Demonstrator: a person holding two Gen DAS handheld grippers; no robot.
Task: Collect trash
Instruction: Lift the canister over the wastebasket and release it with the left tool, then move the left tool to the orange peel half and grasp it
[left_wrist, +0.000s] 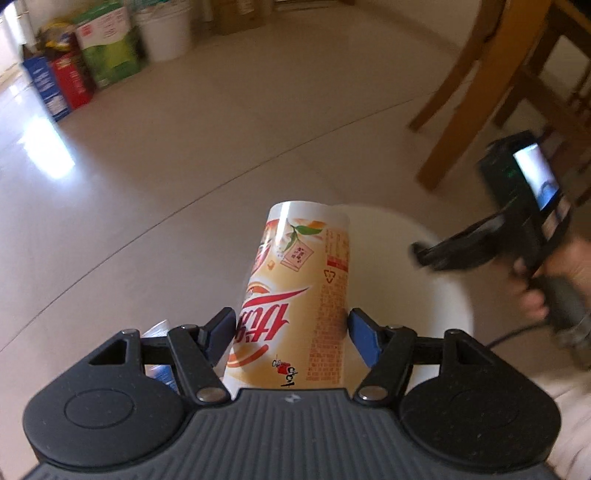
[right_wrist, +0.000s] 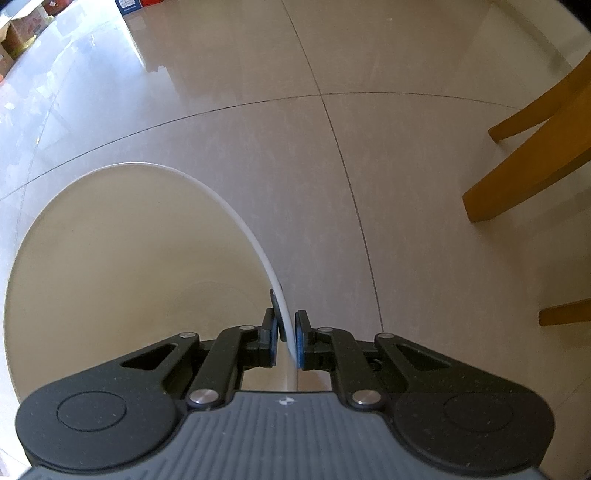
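A cream and orange paper drink cup (left_wrist: 295, 295) with red lettering sits between the blue pads of my left gripper (left_wrist: 291, 334), which is shut on its sides. The cup points forward, tilted a little to the left, above the near side of a white round bin (left_wrist: 436, 273). In the right wrist view my right gripper (right_wrist: 286, 343) is shut on the thin white rim (right_wrist: 236, 210) of that bin, one pad inside and one outside. The bin's inside wall (right_wrist: 122, 258) looks bare. A hand (left_wrist: 554, 280) holds the right gripper (left_wrist: 419, 253) at the bin's right edge.
Wooden chair legs (left_wrist: 465, 110) (right_wrist: 524, 177) stand on the glossy tiled floor to the right. Cardboard boxes (left_wrist: 74, 77) and a white bucket (left_wrist: 166, 33) line the far left wall. A blue and white scrap (left_wrist: 159, 332) shows under my left finger.
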